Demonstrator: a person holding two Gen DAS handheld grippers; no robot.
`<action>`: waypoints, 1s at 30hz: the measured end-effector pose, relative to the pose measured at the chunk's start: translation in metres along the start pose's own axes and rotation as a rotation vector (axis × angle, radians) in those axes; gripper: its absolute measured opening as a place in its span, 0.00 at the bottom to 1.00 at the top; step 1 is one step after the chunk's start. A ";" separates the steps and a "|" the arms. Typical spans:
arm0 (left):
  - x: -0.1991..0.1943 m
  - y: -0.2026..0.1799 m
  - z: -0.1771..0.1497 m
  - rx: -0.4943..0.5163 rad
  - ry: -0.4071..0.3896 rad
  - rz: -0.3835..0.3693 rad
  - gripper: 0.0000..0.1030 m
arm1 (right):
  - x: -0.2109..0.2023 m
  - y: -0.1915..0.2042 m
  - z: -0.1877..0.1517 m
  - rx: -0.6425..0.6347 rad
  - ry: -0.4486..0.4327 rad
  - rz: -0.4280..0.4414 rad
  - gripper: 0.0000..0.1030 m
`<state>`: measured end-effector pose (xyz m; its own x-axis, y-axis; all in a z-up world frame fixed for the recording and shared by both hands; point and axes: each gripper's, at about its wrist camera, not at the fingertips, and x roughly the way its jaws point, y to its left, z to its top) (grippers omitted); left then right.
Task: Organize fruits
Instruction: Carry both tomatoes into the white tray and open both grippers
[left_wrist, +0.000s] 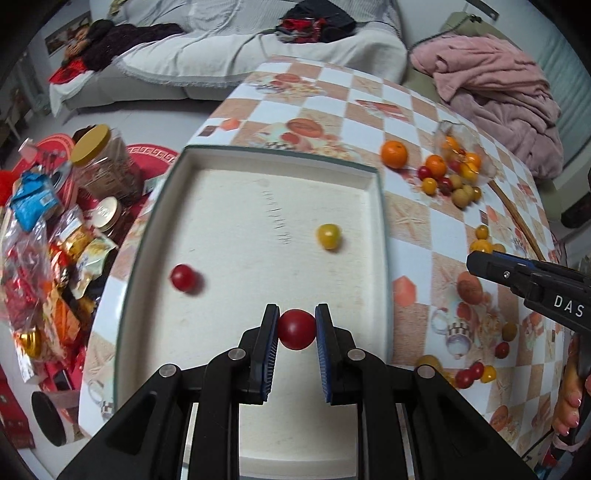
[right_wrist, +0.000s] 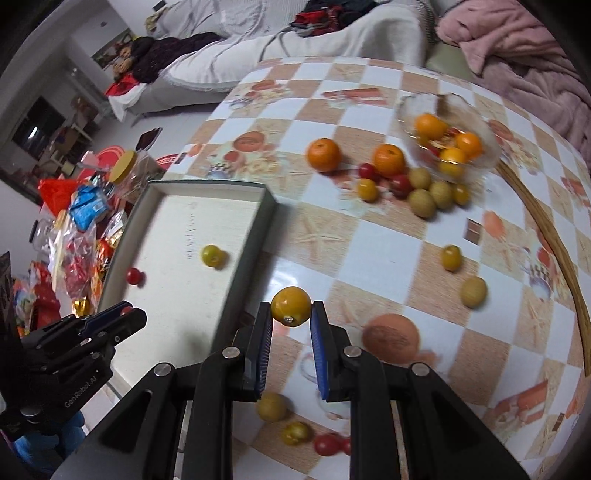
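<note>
Red tomato (left_wrist: 296, 329): we've got it pinched in the left gripper (left_wrist: 296, 334) fingers, above the tray (left_wrist: 380, 221).
Yellow fruit (right_wrist: 291, 306): clamped by the right gripper (right_wrist: 291, 317), over the worktop (right_wrist: 369, 240) beside the tray.
Risk: round, smooth fruit could squirt out and roll.
Tray: two loose fruits may get knocked.

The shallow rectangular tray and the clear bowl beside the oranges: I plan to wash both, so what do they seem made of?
The shallow rectangular tray looks like cardboard, possibly a box lid: matte off-white floor with scuff marks, thin dark-green walls. The clear bowl looks like glass or clear plastic: transparent, glossy, fruit showing through its wall. The pictures cannot settle which.
</note>
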<state>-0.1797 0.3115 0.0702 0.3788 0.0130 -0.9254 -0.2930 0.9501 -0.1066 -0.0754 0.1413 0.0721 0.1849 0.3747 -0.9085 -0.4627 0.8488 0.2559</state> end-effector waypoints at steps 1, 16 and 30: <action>0.000 0.005 -0.001 -0.010 0.001 0.005 0.20 | 0.002 0.006 0.002 -0.011 0.003 0.005 0.22; 0.025 0.071 -0.023 -0.086 0.051 0.131 0.20 | 0.062 0.089 0.009 -0.168 0.103 0.052 0.22; 0.036 0.074 -0.032 -0.058 0.058 0.210 0.56 | 0.098 0.105 0.001 -0.248 0.159 -0.016 0.23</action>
<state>-0.2159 0.3719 0.0174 0.2537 0.1890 -0.9487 -0.4104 0.9091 0.0713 -0.1049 0.2674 0.0097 0.0649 0.2819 -0.9572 -0.6620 0.7299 0.1701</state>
